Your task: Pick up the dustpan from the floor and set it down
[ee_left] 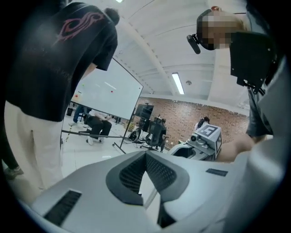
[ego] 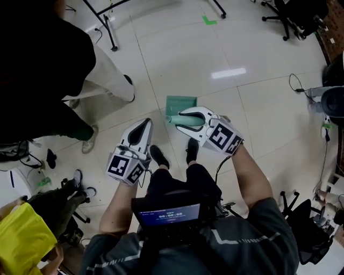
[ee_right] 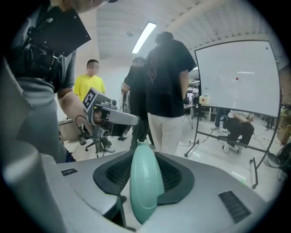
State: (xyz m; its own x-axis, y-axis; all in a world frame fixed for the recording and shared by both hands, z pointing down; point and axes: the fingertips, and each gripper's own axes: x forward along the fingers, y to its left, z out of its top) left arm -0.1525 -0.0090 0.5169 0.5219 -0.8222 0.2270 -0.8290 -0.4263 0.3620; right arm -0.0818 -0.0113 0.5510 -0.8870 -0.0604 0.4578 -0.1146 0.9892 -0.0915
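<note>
The teal dustpan [ego: 181,105] hangs above the tiled floor in front of my feet, its flat pan pointing away from me. My right gripper [ego: 180,120] is shut on its rounded handle [ee_right: 144,186], which stands upright between the dark pads in the right gripper view. My left gripper [ego: 145,124] is held up to the left of the dustpan, apart from it. Its jaws meet at the tips with nothing between them, as the left gripper view shows [ee_left: 145,157]. The other gripper [ee_left: 207,139] appears off to its right.
A person in a black shirt and light trousers [ego: 105,70] stands close at the left. A whiteboard stand's legs [ego: 107,27] lie beyond, and office chairs [ego: 293,16] at the top right. A yellow garment [ego: 21,236] and a chair base [ego: 293,204] flank me.
</note>
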